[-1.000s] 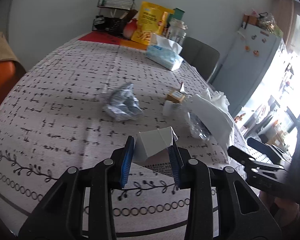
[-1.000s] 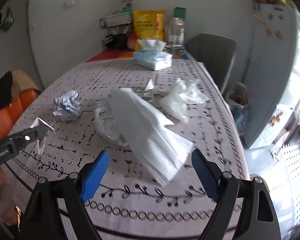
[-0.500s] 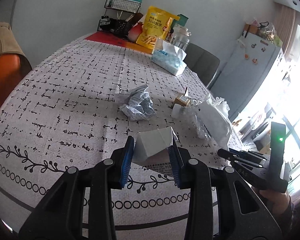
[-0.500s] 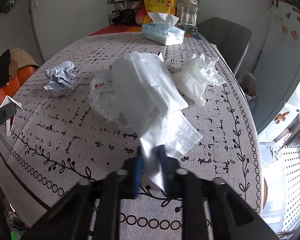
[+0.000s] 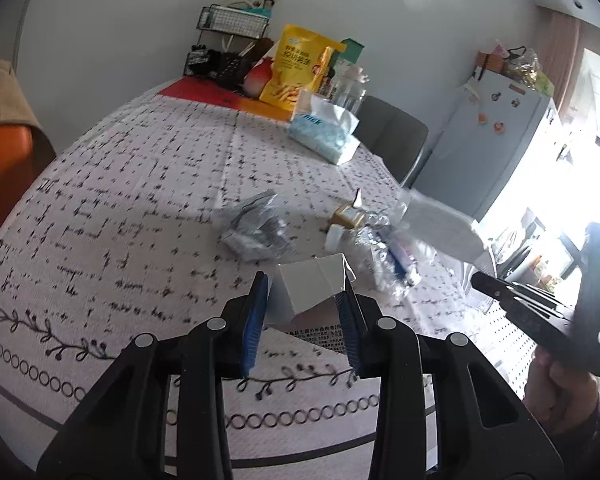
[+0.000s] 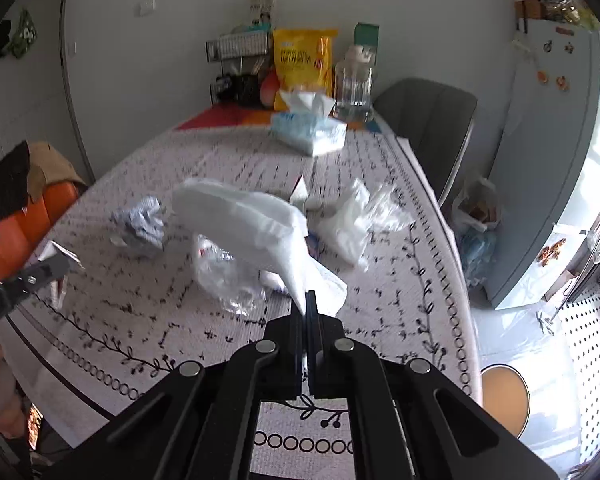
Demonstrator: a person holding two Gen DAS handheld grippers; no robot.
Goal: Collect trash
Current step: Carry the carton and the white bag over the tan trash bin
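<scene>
My left gripper (image 5: 302, 320) is shut on a white folded carton (image 5: 310, 290) and holds it above the near table edge; it shows at the left of the right wrist view (image 6: 56, 264). My right gripper (image 6: 306, 304) is shut on a white plastic bag (image 6: 244, 220) and lifts it off the table; the bag also shows in the left wrist view (image 5: 440, 226). A crumpled grey paper ball (image 5: 256, 226) (image 6: 140, 224), a crumpled clear wrapper (image 6: 224, 276), a crumpled white bag (image 6: 356, 220) and a small brown box (image 5: 346, 216) lie on the patterned tablecloth (image 5: 112, 200).
A blue tissue box (image 6: 308, 128), a yellow snack bag (image 6: 302, 64), a jar (image 6: 354, 84) and a wire rack (image 5: 234, 24) stand at the table's far end. A grey chair (image 6: 428, 120) and a fridge (image 6: 548, 152) are at the right. A bag (image 6: 476, 204) sits on the floor.
My right gripper closed on the white plastic bag's near end and raised it. My left gripper kept its hold on the carton and shifted slightly.
</scene>
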